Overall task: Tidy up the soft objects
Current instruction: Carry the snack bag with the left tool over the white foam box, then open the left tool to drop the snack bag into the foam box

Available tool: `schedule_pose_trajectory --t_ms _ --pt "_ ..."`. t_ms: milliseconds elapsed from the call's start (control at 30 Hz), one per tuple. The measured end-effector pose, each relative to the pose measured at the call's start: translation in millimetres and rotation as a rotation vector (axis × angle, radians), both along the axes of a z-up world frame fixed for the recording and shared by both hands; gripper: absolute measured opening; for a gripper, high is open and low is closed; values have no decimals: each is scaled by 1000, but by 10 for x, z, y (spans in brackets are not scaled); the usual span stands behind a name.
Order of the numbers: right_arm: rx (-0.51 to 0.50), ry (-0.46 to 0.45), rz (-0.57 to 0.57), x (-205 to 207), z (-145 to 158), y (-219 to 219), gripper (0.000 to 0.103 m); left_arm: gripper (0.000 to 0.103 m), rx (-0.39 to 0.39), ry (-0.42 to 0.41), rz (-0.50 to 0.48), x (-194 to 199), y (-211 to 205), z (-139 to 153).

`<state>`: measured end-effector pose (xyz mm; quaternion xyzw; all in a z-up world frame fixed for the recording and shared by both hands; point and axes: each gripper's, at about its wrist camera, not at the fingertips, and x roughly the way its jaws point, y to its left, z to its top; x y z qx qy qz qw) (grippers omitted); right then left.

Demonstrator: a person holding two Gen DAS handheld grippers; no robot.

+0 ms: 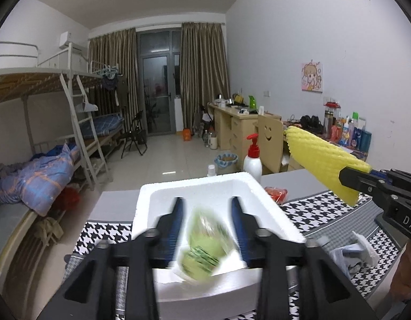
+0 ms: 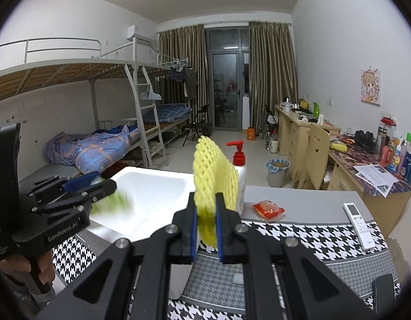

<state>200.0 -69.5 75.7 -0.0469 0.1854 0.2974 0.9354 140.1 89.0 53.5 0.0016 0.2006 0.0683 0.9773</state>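
Left gripper (image 1: 206,221) hovering over foam box (image 1: 272,208), jaws spread, blurred green packet (image 1: 205,248) dropping inside. Right gripper (image 2: 206,226) pinching yellow foam net (image 2: 213,170) beside box; likely next: carrying net over box, releasing.

Yellow foam net sleeve (image 2: 214,176) upright, pinched at its lower end, blurred green packet (image 1: 205,242) over white foam box (image 1: 274,208)

Both grippers, the left gripper (image 1: 206,208) and the right gripper (image 2: 206,213), are matte black with blue finger pads (image 2: 194,229) and silver screws (image 2: 171,229). White lettering on the left one seems to read "GenRobot.AI". A bare-skinned hand (image 2: 44,268) grips its handle.
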Motion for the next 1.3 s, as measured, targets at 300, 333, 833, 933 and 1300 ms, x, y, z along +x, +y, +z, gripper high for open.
schedule_pose_trajectory --t_ms 300,333,833,933,1300 --pt "-17 -2 17 -43 29 174 15 99 -8 -75 72 -129 190 66" --pt "-19 -1 22 -48 32 203 15 100 -12 -77 80 -133 212 78" --pt "-35 3 106 -49 58 461 15 102 -17 -109 158 -339 434 86" --pt "-43 9 115 -28 47 519 15 102 -25 -106 168 -373 474 73" --pt "-43 62 181 63 9 681 15 102 -24 -103 189 -458 508 2"
